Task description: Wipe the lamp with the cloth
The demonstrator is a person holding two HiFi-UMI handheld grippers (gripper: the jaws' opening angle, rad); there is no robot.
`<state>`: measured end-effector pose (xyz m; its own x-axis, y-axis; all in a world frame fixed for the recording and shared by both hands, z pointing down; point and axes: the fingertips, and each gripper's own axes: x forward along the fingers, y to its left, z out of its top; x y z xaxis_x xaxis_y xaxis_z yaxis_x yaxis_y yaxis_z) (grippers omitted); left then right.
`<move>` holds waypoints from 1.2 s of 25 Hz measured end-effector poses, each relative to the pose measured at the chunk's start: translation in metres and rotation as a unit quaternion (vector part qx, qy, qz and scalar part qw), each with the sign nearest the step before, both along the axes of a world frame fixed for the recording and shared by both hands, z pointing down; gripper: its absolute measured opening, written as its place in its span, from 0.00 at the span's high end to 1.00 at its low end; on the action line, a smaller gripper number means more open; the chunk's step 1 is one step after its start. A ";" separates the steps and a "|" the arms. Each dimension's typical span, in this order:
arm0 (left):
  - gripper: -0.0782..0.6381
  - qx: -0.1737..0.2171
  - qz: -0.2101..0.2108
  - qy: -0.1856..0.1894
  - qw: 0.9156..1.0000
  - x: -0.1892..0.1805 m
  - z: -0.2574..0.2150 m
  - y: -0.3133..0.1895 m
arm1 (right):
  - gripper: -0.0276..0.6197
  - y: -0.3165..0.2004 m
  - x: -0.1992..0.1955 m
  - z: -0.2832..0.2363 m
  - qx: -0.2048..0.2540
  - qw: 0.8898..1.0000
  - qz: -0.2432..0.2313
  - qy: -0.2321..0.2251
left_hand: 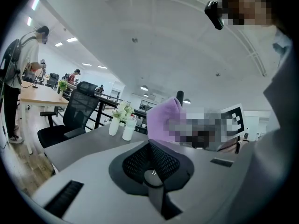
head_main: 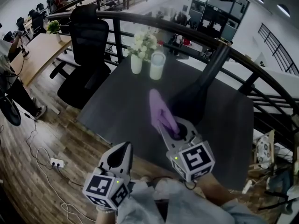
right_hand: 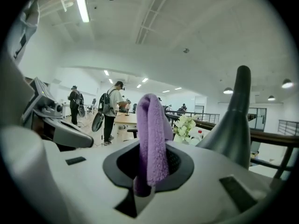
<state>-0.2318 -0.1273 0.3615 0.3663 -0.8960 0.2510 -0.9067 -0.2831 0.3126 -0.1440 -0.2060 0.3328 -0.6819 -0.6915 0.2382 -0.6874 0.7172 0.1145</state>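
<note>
A black lamp (head_main: 198,94) with a cone base and a slanted neck stands on the dark table (head_main: 121,106). My right gripper (head_main: 164,125) is shut on a purple cloth (head_main: 160,107), which sticks out past the jaws just left of the lamp's base. In the right gripper view the cloth (right_hand: 152,134) hangs folded over the shut jaws, and the lamp (right_hand: 233,125) rises close on the right. My left gripper (head_main: 125,148) hovers at the table's near edge, shut with nothing in it. From the left gripper view the cloth (left_hand: 163,120) shows ahead.
A white vase of flowers (head_main: 137,59) and a white bottle (head_main: 157,65) stand at the table's far side. A black office chair (head_main: 86,55) sits to the left. A dark railing (head_main: 261,73) curves behind the table. Cables and a power strip (head_main: 56,162) lie on the wooden floor.
</note>
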 end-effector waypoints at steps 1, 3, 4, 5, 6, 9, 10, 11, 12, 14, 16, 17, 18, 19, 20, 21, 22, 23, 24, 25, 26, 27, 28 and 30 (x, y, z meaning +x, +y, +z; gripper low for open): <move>0.88 -0.003 0.001 0.000 1.000 0.000 0.000 0.001 | 0.88 -0.005 0.000 0.000 0.006 1.000 0.007 0.014; 0.87 -0.005 0.001 0.000 1.000 0.000 0.001 0.001 | 0.88 -0.015 0.000 -0.001 0.020 0.999 0.020 0.039; 0.88 -0.005 0.001 0.000 1.000 0.000 0.001 0.001 | 0.88 -0.020 0.002 -0.002 0.027 0.998 0.026 0.053; 0.87 -0.006 0.001 0.000 1.000 0.001 0.001 0.001 | 0.88 -0.024 0.003 -0.004 0.035 0.997 0.034 0.065; 0.87 -0.006 0.002 0.001 1.000 0.001 0.001 0.001 | 0.88 -0.029 0.005 -0.006 0.045 0.995 0.042 0.073; 0.87 -0.006 0.005 0.000 1.000 0.002 0.003 0.000 | 0.88 -0.040 0.012 -0.014 0.069 0.991 0.064 0.092; 0.88 -0.006 0.006 0.000 1.000 0.002 0.003 0.000 | 0.88 -0.044 0.015 -0.017 0.075 0.990 0.069 0.098; 0.87 -0.007 0.007 0.001 1.000 0.003 0.003 -0.001 | 0.88 -0.047 0.018 -0.019 0.080 0.989 0.074 0.103; 0.87 -0.007 0.008 0.001 1.000 0.004 0.003 -0.002 | 0.88 -0.050 0.021 -0.022 0.085 0.987 0.079 0.107; 0.87 -0.006 0.010 0.002 1.000 0.006 0.002 -0.003 | 0.88 -0.056 0.027 -0.027 0.095 0.985 0.089 0.115; 0.87 -0.005 0.010 0.003 1.000 0.007 0.003 -0.004 | 0.88 -0.060 0.035 -0.034 0.108 0.982 0.099 0.119; 0.87 -0.003 0.009 0.002 1.000 0.007 0.004 -0.006 | 0.88 -0.062 0.038 -0.038 0.115 0.981 0.105 0.119; 0.87 0.000 0.009 0.002 1.000 0.007 0.004 -0.008 | 0.88 -0.064 0.042 -0.042 0.123 0.979 0.111 0.119; 0.88 0.002 0.010 0.002 1.000 0.008 0.004 -0.010 | 0.88 -0.066 0.047 -0.047 0.130 0.977 0.118 0.118; 0.87 0.004 0.012 0.002 1.000 0.009 0.004 -0.013 | 0.88 -0.068 0.052 -0.052 0.137 0.976 0.125 0.117; 0.88 0.006 0.016 0.002 1.000 0.012 0.003 -0.014 | 0.88 -0.070 0.057 -0.056 0.142 0.974 0.133 0.114; 0.88 0.007 0.021 0.001 1.000 0.015 0.003 -0.016 | 0.88 -0.071 0.063 -0.061 0.148 0.973 0.141 0.110; 0.87 0.007 0.027 0.000 1.000 0.019 0.002 -0.017 | 0.88 -0.072 0.069 -0.066 0.153 0.972 0.147 0.105; 0.88 0.008 0.032 -0.001 0.999 0.022 0.002 -0.018 | 0.88 -0.073 0.074 -0.070 0.159 0.970 0.153 0.098; 0.87 0.009 0.035 -0.001 0.999 0.026 0.001 -0.019 | 0.88 -0.074 0.080 -0.075 0.166 0.969 0.158 0.090; 0.87 0.010 0.038 0.000 0.999 0.028 0.000 -0.020 | 0.88 -0.075 0.086 -0.080 0.172 0.968 0.163 0.081; 0.88 0.011 0.041 -0.002 0.999 0.030 -0.001 -0.021 | 0.88 -0.076 0.092 -0.086 0.177 0.967 0.169 0.071; 0.87 0.011 0.044 -0.003 0.999 0.033 -0.001 -0.021 | 0.88 -0.077 0.098 -0.091 0.181 0.966 0.175 0.063; 0.88 0.007 0.052 -0.004 0.999 0.039 -0.002 -0.020 | 0.88 -0.078 0.109 -0.100 0.189 0.963 0.186 0.050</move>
